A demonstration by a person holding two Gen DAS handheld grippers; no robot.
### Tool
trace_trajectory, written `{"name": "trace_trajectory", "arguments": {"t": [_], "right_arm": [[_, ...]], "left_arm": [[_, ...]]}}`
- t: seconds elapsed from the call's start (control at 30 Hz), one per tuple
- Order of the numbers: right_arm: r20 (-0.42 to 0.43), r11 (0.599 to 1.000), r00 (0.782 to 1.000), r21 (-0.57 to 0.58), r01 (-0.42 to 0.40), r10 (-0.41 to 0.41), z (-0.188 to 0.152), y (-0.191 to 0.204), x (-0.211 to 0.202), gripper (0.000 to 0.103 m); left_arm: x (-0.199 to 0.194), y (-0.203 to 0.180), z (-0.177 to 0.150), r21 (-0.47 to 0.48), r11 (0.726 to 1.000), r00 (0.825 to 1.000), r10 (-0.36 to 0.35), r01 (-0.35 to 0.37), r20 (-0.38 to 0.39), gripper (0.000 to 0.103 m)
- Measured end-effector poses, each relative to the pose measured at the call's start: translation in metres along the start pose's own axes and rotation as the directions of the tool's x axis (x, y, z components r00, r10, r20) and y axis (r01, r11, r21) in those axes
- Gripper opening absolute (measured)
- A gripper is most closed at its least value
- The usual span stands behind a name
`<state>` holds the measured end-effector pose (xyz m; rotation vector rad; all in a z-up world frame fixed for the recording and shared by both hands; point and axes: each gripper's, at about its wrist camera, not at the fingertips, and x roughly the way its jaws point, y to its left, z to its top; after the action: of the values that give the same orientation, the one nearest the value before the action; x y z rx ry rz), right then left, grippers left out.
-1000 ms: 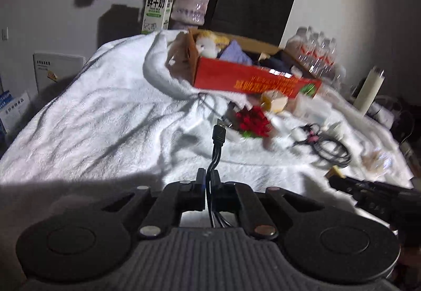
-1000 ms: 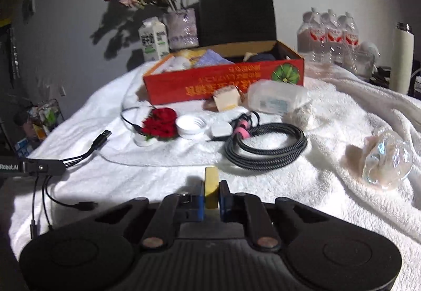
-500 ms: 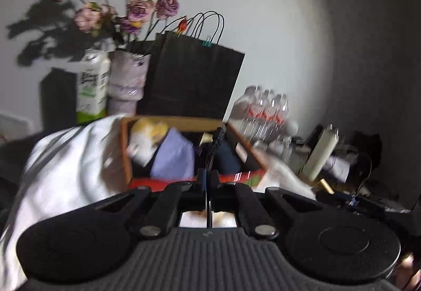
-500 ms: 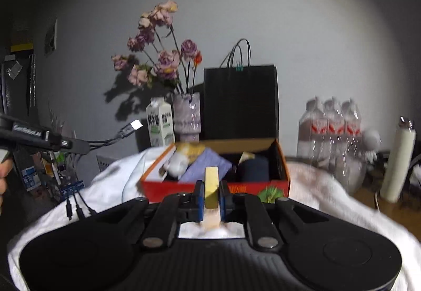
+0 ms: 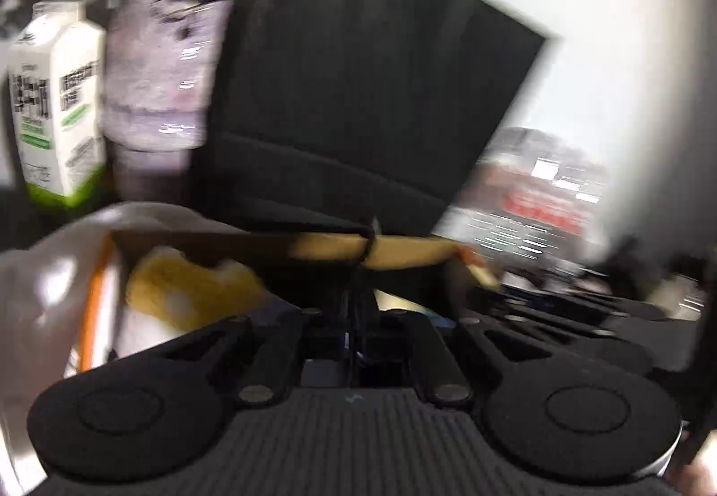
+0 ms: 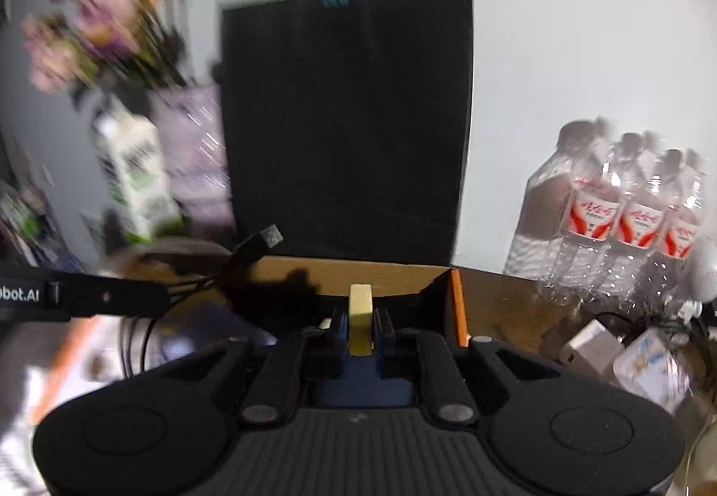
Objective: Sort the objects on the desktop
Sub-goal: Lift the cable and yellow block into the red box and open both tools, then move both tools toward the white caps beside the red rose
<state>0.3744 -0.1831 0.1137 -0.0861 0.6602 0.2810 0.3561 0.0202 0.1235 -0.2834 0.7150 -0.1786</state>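
My right gripper (image 6: 360,323) is shut on a small pale-yellow block (image 6: 360,301), held over the near rim of the orange cardboard box (image 6: 394,276). My left gripper (image 5: 358,317) hangs over the same box (image 5: 89,308). Its jaws are just starting to open, with a thin black USB cable (image 5: 365,256) still pinched between them. In the right wrist view the left gripper (image 6: 166,294) reaches in from the left, and the cable's plug (image 6: 269,236) sticks out past its tip. A yellow plush toy (image 5: 188,285) lies in the box.
A black paper bag (image 6: 349,115) stands right behind the box. A milk carton (image 6: 134,178) and a vase of flowers (image 6: 192,137) are left of it. Water bottles (image 6: 627,218) and white chargers (image 6: 587,343) sit at the right. Both views are motion-blurred.
Both grippers have swept from the towel-covered table up and forward to the box, carrying the cable and the yellow block. The box and bag now fill the views.
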Motion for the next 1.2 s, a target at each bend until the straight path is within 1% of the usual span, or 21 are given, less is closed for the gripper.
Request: {"name": "trace_trajectory", "arguments": {"t": [0.07, 0.1, 0.13, 0.17, 0.2, 0.23, 0.27, 0.3, 0.33, 0.37, 0.4, 0.47, 0.53, 0.6, 0.67, 0.77, 0.83, 0.93, 1.07, 1.13, 1.2], "right_arm": [[-0.041, 0.999, 0.998, -0.015, 0.050, -0.051, 0.003, -0.002, 0.030, 0.012], [-0.066, 0.997, 0.995, -0.017, 0.070, -0.071, 0.004, -0.002, 0.042, 0.019], [-0.083, 0.996, 0.993, -0.013, 0.086, -0.087, 0.005, -0.004, 0.049, 0.031], [-0.080, 0.995, 0.992, 0.001, 0.097, -0.096, 0.004, -0.006, 0.051, 0.036], [-0.062, 0.995, 0.994, 0.016, 0.094, -0.093, 0.003, -0.008, 0.049, 0.040], [-0.042, 0.996, 0.996, 0.030, 0.082, -0.081, 0.001, -0.008, 0.043, 0.044], [-0.028, 0.997, 0.997, 0.043, 0.070, -0.069, -0.001, -0.008, 0.038, 0.046], [-0.021, 0.996, 0.998, 0.055, 0.064, -0.063, -0.004, -0.008, 0.029, 0.050], [-0.018, 0.996, 0.998, 0.062, 0.061, -0.060, -0.005, -0.008, 0.024, 0.053], [-0.012, 0.996, 0.998, 0.066, 0.058, -0.057, -0.007, -0.005, 0.014, 0.054], [-0.002, 0.996, 0.999, 0.073, 0.054, -0.054, -0.010, -0.002, 0.001, 0.055], [0.021, 0.995, 0.999, 0.092, 0.039, -0.041, -0.018, 0.006, -0.026, 0.061], [0.059, 0.995, 0.998, 0.097, 0.001, -0.007, -0.032, 0.015, -0.059, 0.076], [0.087, 0.997, 0.996, 0.080, -0.024, 0.017, -0.052, 0.028, -0.092, 0.086], [0.104, 0.999, 0.994, 0.041, -0.036, 0.032, -0.075, 0.043, -0.121, 0.086], [0.114, 0.998, 0.991, 0.021, -0.066, 0.064, -0.112, 0.060, -0.160, 0.088], [0.115, 0.995, 0.989, 0.028, -0.096, 0.092, -0.138, 0.067, -0.185, 0.090], [0.122, 0.991, 0.984, 0.028, -0.131, 0.127, -0.181, 0.076, -0.217, 0.098], [0.119, 0.989, 0.982, -0.018, -0.145, 0.146, -0.239, 0.089, -0.247, 0.099], [0.114, 0.992, 0.986, -0.011, -0.124, 0.124, -0.264, 0.092, -0.255, 0.100], [0.111, 0.995, 0.989, -0.001, -0.101, 0.100, -0.284, 0.093, -0.260, 0.100]], "left_arm": [[0.017, 0.014, 0.000, -0.012, 1.000, 0.999, 0.017, -0.018, -0.033, 0.010], [0.020, 0.021, -0.001, -0.030, 0.999, 0.999, 0.019, -0.020, -0.045, 0.017], [0.019, 0.027, -0.002, -0.038, 0.999, 0.999, 0.030, -0.032, -0.045, 0.027], [0.016, 0.030, -0.003, -0.028, 0.998, 0.998, 0.050, -0.051, -0.038, 0.029], [0.010, 0.028, -0.004, 0.011, 0.997, 0.997, 0.079, -0.079, -0.026, 0.030], [0.003, 0.025, -0.006, 0.071, 0.990, 0.993, 0.119, -0.118, -0.007, 0.034], [-0.006, 0.019, -0.009, 0.133, 0.976, 0.985, 0.169, -0.170, 0.013, 0.037], [-0.013, 0.013, -0.011, 0.183, 0.957, 0.974, 0.224, -0.226, 0.030, 0.044], [-0.021, 0.008, -0.016, 0.216, 0.938, 0.962, 0.269, -0.271, 0.038, 0.050], [-0.030, 0.004, -0.020, 0.232, 0.928, 0.956, 0.291, -0.292, 0.038, 0.051], [-0.042, 0.004, -0.026, 0.232, 0.930, 0.958, 0.285, -0.286, 0.039, 0.052], [-0.068, 0.002, -0.039, 0.219, 0.944, 0.969, 0.243, -0.247, 0.049, 0.055], [-0.099, -0.001, -0.057, 0.215, 0.952, 0.976, 0.209, -0.218, 0.065, 0.064], [-0.126, -0.006, -0.078, 0.225, 0.954, 0.980, 0.185, -0.197, 0.072, 0.064], [-0.152, -0.015, -0.096, 0.242, 0.953, 0.983, 0.170, -0.180, 0.063, 0.064], [-0.198, -0.022, -0.127, 0.240, 0.963, 0.992, 0.111, -0.123, 0.061, 0.075], [-0.226, -0.023, -0.154, 0.223, 0.972, 0.997, 0.057, -0.069, 0.058, 0.079], [-0.256, -0.020, -0.198, 0.164, 0.985, 0.997, 0.048, -0.056, 0.054, 0.082], [-0.275, -0.016, -0.253, 0.117, 0.989, 0.992, 0.084, -0.094, 0.090, 0.087], [-0.275, -0.013, -0.276, 0.073, 0.996, 0.995, 0.053, -0.059, 0.080, 0.090], [-0.271, -0.011, -0.296, 0.044, 0.996, 0.992, 0.069, -0.074, 0.106, 0.094]]}}
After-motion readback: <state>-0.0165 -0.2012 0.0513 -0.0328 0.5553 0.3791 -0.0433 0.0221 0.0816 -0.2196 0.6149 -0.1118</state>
